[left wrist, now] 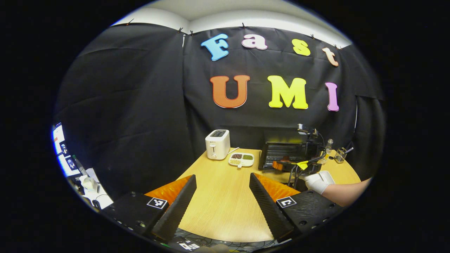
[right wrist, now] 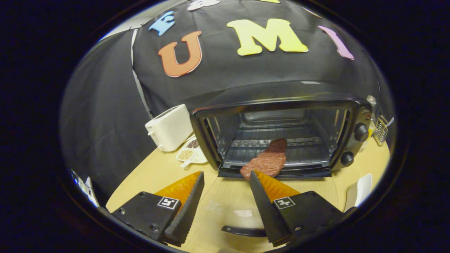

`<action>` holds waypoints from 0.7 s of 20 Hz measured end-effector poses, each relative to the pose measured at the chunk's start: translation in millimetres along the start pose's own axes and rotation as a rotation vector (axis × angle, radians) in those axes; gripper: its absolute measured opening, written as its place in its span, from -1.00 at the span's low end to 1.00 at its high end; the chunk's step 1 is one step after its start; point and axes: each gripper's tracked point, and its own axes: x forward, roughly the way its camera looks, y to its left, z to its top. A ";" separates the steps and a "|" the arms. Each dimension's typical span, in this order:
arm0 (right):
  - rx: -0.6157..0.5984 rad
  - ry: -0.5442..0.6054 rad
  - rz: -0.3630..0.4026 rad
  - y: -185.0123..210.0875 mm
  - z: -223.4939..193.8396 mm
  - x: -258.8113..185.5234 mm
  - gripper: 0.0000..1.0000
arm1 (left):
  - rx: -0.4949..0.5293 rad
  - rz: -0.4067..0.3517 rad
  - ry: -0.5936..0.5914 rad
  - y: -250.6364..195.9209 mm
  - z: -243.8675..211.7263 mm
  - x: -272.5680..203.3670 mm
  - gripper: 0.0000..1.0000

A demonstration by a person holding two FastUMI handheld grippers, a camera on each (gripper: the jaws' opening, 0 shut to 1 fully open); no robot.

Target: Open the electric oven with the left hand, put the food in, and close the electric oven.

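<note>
The black electric oven [right wrist: 346, 116] stands open, its glass door folded down flat toward me with the handle [right wrist: 242, 231] nearest. A reddish-brown slab of meat [right wrist: 267, 161] lies on the rack, its front end sticking out over the oven's lip. My right gripper [right wrist: 226, 174] is open just in front of the oven mouth, holding nothing, with one fingertip close to the meat. My left gripper [left wrist: 222, 177] hangs open and empty over the table's near side, well back from the oven [left wrist: 272, 153]. From there I see a gloved hand [left wrist: 318, 181] holding the right gripper at the oven.
A white toaster [left wrist: 217, 144] and a divided dish of grains [left wrist: 241, 159] stand left of the oven. A small bottle [left wrist: 328, 146] and a glass holder [left wrist: 340, 154] are at its right. A white plate [right wrist: 358, 191] lies by the table's right edge. Screens [left wrist: 61, 147] are at far left.
</note>
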 end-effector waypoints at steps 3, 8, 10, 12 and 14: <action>-0.030 0.065 0.016 7.8 -15.8 17.5 0.67 | 0.009 0.026 0.003 3.4 -0.9 7.9 0.94; -0.031 0.089 -0.040 -20.2 -21.3 28.8 0.67 | 0.000 0.055 0.006 3.6 0.7 13.6 0.94; -0.036 0.070 -0.073 -36.6 -14.0 26.7 0.67 | 0.010 0.060 0.012 2.3 -0.2 15.1 0.94; -0.022 0.065 -0.115 -56.9 -12.1 24.4 0.67 | 0.012 0.061 0.011 -1.1 1.5 14.6 0.94; 0.026 0.074 -0.109 -63.8 -13.5 16.5 0.65 | 0.012 0.055 0.008 -6.5 2.7 11.7 0.94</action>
